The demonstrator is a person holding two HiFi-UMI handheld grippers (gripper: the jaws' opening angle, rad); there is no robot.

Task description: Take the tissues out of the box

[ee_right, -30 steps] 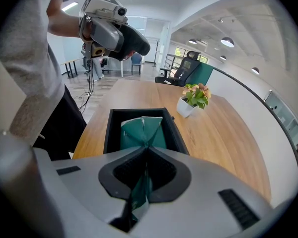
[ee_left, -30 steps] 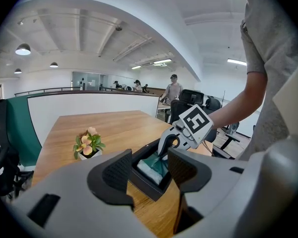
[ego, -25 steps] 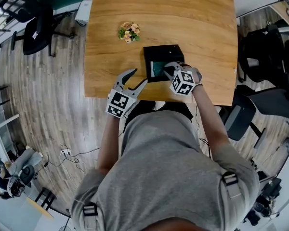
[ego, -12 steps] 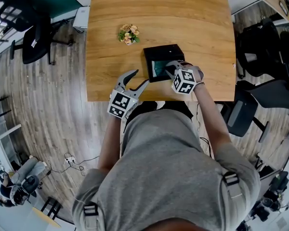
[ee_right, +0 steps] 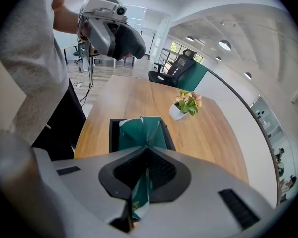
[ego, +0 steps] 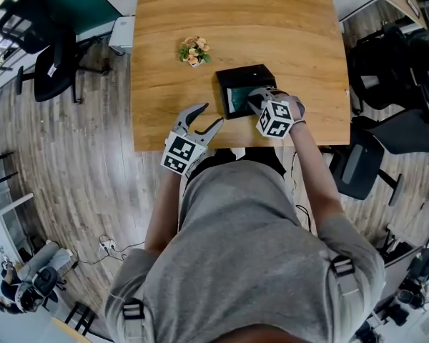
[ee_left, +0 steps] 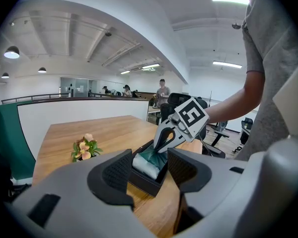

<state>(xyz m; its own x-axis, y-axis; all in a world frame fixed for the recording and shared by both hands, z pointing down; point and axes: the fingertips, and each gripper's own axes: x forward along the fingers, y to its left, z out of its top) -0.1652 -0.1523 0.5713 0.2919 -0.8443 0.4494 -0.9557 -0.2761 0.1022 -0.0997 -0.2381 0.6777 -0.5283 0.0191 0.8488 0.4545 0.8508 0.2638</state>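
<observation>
While your right gripper [ego: 252, 100] clamps the green plastic tissue pack [ee_right: 141, 131] inside the black rectangular box [ego: 244, 74], your left gripper [ego: 204, 119] hovers, jaws apart, at the box's eight o'clock, presumably to steady it.

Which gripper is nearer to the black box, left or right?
Right. The right gripper is over the black box, shut on the green tissue pack inside; the left gripper hangs open beside it, not touching.
</observation>
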